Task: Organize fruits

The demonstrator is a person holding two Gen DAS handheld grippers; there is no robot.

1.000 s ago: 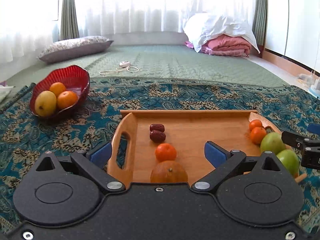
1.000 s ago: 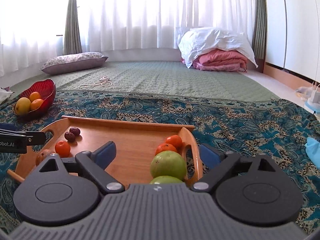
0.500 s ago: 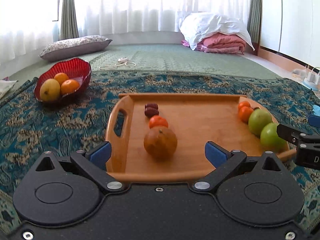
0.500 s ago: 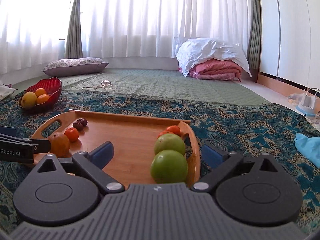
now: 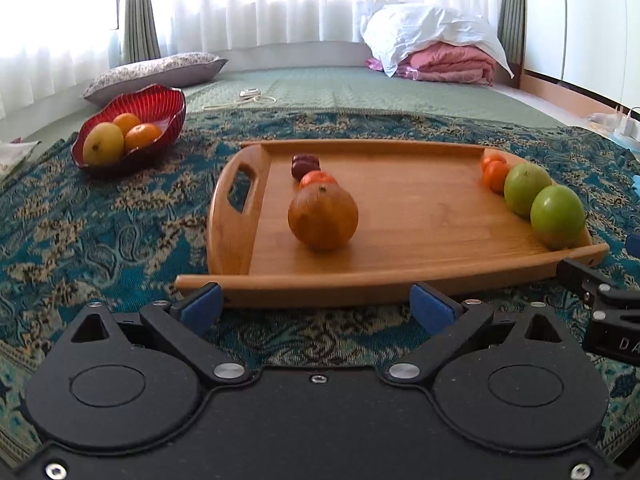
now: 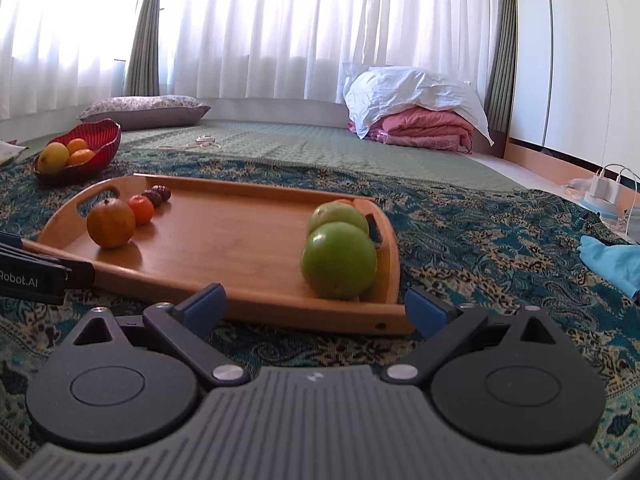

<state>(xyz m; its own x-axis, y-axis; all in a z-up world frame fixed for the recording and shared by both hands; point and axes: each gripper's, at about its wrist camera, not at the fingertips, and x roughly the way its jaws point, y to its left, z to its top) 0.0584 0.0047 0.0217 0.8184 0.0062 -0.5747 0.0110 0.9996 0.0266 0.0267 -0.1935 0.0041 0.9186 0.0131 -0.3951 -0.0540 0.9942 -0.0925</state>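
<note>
A wooden tray (image 5: 420, 216) lies on the patterned rug. Along its left side stand a large orange (image 5: 323, 216), a small tangerine (image 5: 318, 178) and dark red dates (image 5: 305, 165). Two green apples (image 5: 557, 216) and small tangerines (image 5: 495, 172) line its right side. My left gripper (image 5: 316, 306) is open and empty, its fingertips just short of the tray's near rim. My right gripper (image 6: 315, 306) is open too, before the near right corner, with the nearest green apple (image 6: 339, 259) just beyond. A red bowl (image 5: 160, 100) with a yellow fruit and two oranges stands at the far left.
The teal rug (image 5: 100, 232) surrounds the tray. Behind it are a green mat, a pillow (image 5: 160, 70), a cable (image 5: 250, 96) and a pile of white and pink bedding (image 5: 440, 52). A blue cloth (image 6: 612, 260) and a charger (image 6: 604, 188) lie at the right.
Both grippers have drawn back from over the tray and sunk lower. Their fingertips, which flanked the fruit and handles before, now sit in front of the tray's near rim.
</note>
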